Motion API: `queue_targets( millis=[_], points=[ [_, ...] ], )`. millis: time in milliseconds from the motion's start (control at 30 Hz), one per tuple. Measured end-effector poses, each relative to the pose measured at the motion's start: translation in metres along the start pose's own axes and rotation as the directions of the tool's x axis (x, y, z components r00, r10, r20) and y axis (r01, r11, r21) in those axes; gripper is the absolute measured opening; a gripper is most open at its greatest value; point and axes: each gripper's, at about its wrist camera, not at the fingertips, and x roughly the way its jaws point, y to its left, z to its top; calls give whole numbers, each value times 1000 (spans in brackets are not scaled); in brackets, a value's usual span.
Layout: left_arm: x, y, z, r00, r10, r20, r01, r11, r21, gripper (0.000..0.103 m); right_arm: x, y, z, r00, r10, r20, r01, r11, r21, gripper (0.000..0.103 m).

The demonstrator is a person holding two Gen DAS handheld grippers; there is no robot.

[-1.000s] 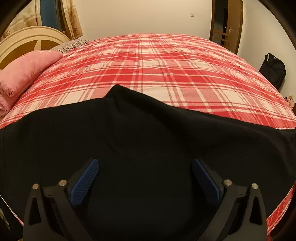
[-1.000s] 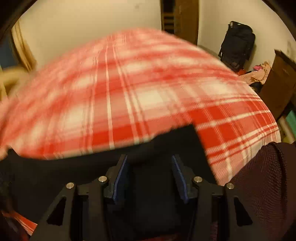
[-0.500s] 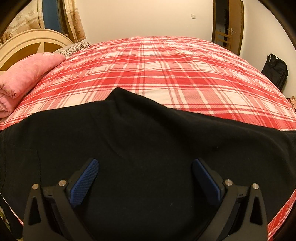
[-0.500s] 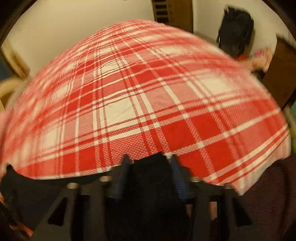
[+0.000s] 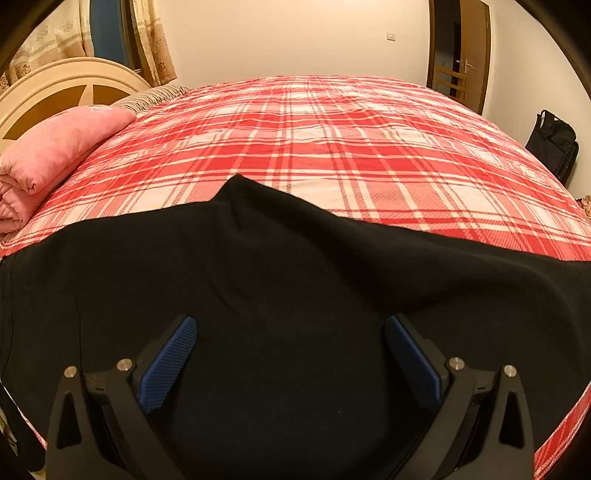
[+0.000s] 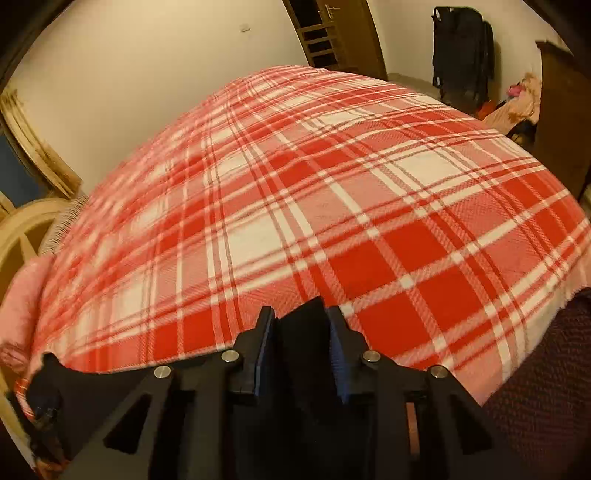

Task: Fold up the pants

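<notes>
While spread wide over black pants [image 5: 288, 280], left gripper [image 5: 290, 354]: blue pads [image 5: 168, 363] well apart, nothing between them, dark cloth beneath. Pants lying flat across near edge of red plaid bedspread [image 5: 351, 147], a pointed peak of fabric reaching toward bed's middle. Pink pillow [image 5: 55, 151] at left by cream headboard [image 5: 55, 85]; black bag [image 5: 554, 142] against far wall at right. Right gripper [image 6: 301, 347]: fingers drawn close, pinching a bunched fold of black pants [image 6: 306, 332] standing up between the pads, just above the bedspread [image 6: 332, 203]. More dark cloth trailing off low at left in right wrist view, somewhat blurred. Black backpack [image 6: 461, 51] beside wooden door [image 6: 332, 33].
</notes>
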Motion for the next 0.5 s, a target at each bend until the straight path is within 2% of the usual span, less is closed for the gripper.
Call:
queue_targets(
  millis=[67,100,167,200,233,300,367,433,500],
  points=[
    [0,0,0,1000,-1,0,1,1000,-2,103,-16,-10,7,998,-40,46,38,998,50,33],
    [0,0,0,1000,-1,1,1,1000,-3,103,-32,-18,9,992,-84,99,75,993,92,33],
    [0,-1,0,1000,-1,3,1,1000,-3,103,-65,-24,7,963,-183,197,159,979,131,33],
    [0,0,0,1000,-2,4,2,1000,-3,103,-79,-18,4,951,-206,231,190,978,88,33],
    [0,0,0,1000,-2,5,2,1000,-4,103,-83,-11,1,951,-203,232,199,979,43,33],
    [1,-1,0,1000,-1,10,1,1000,-6,103,-79,12,-13,968,-182,173,199,976,-85,33],
    [1,-1,0,1000,1,14,-1,1000,-9,103,-66,30,-26,979,-166,115,183,970,-163,33],
    [1,-1,0,1000,4,15,-4,1000,-10,103,-46,44,-44,975,-212,73,223,951,-213,33],
    [1,-1,1,1000,4,9,-4,1000,-7,103,-22,46,-56,960,-278,30,279,943,-183,34]
  ],
)
